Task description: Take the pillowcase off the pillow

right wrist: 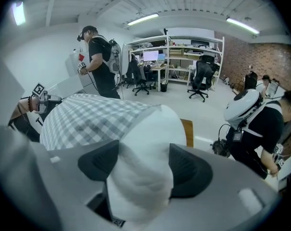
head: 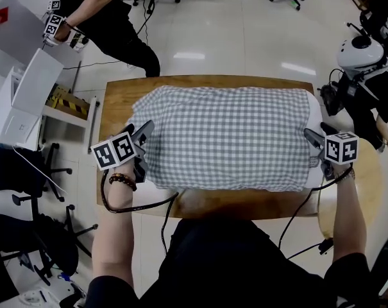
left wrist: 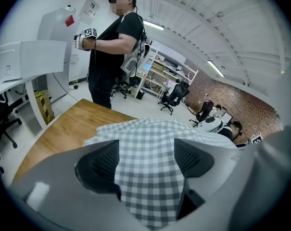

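On the wooden table [head: 117, 101], we have the left gripper [head: 144, 133] clamped on the checked pillowcase [head: 226, 133] and the right gripper [head: 312, 140] squeezing the bare end of the pillow [head: 315, 117] (case mouth is there), so we pull straight apart, level, both grips firm.

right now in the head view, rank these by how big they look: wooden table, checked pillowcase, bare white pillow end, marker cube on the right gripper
1. wooden table
2. checked pillowcase
3. unranked: bare white pillow end and marker cube on the right gripper look about alike, and the cube sits nearer the camera
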A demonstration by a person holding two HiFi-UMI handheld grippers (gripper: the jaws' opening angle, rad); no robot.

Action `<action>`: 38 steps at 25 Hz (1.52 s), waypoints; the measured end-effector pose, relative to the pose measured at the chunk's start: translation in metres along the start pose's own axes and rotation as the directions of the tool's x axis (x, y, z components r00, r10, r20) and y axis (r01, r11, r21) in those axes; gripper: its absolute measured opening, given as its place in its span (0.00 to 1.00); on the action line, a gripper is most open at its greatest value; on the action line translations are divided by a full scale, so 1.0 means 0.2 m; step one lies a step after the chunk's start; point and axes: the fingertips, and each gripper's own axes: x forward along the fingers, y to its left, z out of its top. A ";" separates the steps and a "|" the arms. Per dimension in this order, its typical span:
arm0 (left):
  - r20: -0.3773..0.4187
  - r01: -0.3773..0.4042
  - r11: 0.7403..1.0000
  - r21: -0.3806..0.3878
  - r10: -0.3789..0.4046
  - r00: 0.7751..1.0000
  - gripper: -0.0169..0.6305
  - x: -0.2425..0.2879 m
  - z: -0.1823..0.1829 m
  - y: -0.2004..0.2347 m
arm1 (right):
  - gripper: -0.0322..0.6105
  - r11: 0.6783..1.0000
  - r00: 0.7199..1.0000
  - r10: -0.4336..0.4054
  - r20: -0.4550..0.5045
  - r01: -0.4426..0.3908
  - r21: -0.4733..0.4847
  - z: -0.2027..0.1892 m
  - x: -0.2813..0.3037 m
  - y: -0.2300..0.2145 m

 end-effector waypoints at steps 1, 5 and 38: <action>0.001 -0.006 1.000 -0.013 0.006 1.000 0.59 -0.01 -0.03 0.01 | 0.56 1.000 1.000 0.000 0.004 0.000 -0.005 0.01 0.00 0.00; 0.017 -0.033 0.998 -0.046 0.033 0.999 0.58 -0.07 -0.11 0.02 | 0.56 0.998 1.000 0.007 0.016 -0.006 -0.058 0.03 -0.03 0.02; 0.253 0.098 0.819 -0.565 0.059 0.966 0.58 -0.38 -0.84 0.17 | 0.56 0.940 0.995 -0.103 0.004 0.099 -0.327 -0.02 -0.07 0.28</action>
